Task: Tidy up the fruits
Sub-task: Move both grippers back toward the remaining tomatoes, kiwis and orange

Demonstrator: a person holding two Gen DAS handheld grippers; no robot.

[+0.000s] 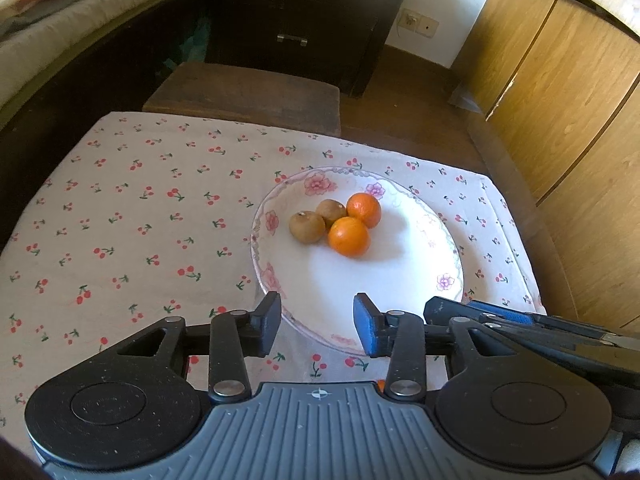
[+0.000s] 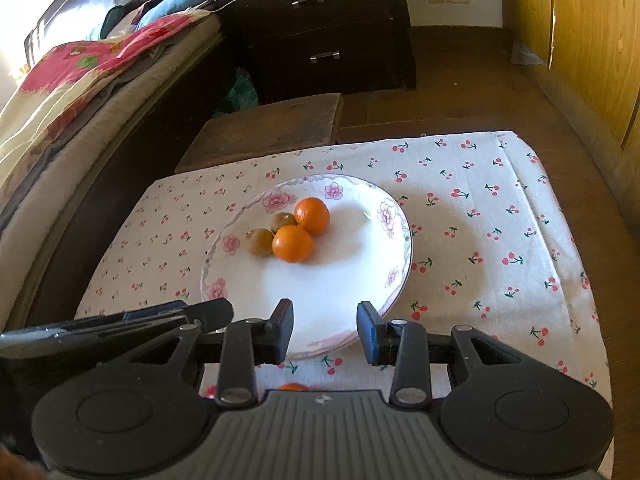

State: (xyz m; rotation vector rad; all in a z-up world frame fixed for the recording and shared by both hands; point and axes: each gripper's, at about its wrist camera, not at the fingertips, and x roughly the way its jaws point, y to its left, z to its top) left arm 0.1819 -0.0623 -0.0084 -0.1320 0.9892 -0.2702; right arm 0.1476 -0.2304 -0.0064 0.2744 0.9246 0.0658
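A white floral plate (image 1: 400, 280) (image 2: 340, 280) sits on the cherry-print cloth. On it lie two oranges (image 1: 349, 237) (image 2: 293, 243) and two brown kiwis (image 1: 307, 227) (image 2: 259, 242), touching in a cluster. My left gripper (image 1: 318, 328) is open and empty over the plate's near rim. My right gripper (image 2: 325, 330) is open and empty, also over the near rim. The right gripper shows at the left wrist view's right edge (image 1: 500, 320); the left gripper shows at the right wrist view's left (image 2: 160, 316). A sliver of orange (image 2: 294, 387) peeks from under the right gripper body.
The cherry-print cloth (image 1: 120, 220) (image 2: 500, 220) covers the table. A dark wooden stool (image 1: 244, 92) stands beyond the far edge. A bed (image 2: 60, 120) lies to the left, a dark drawer unit (image 2: 320, 28) at the back, wooden cabinets (image 1: 560, 100) on the right.
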